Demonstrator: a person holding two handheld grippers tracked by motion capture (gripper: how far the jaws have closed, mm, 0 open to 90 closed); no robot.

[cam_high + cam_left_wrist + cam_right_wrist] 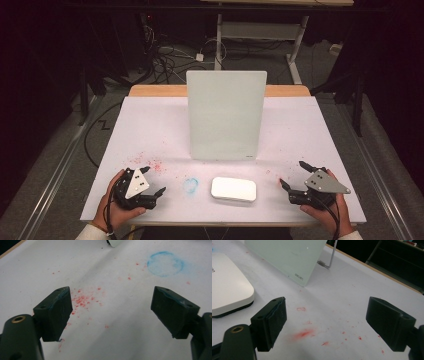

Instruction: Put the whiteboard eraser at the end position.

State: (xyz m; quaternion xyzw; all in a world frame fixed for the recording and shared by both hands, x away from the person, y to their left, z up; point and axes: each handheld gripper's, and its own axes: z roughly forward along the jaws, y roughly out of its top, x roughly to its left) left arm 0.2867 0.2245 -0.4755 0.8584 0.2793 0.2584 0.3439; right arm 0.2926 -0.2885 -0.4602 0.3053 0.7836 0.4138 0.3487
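White eraser (229,287) cropped at left edge

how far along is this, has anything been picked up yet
Nothing looks done yet. The white rounded eraser block lies untouched on the white table before the upright pale-green glass board. The left gripper and right gripper rest open and empty. The grasp and any wiping remain.
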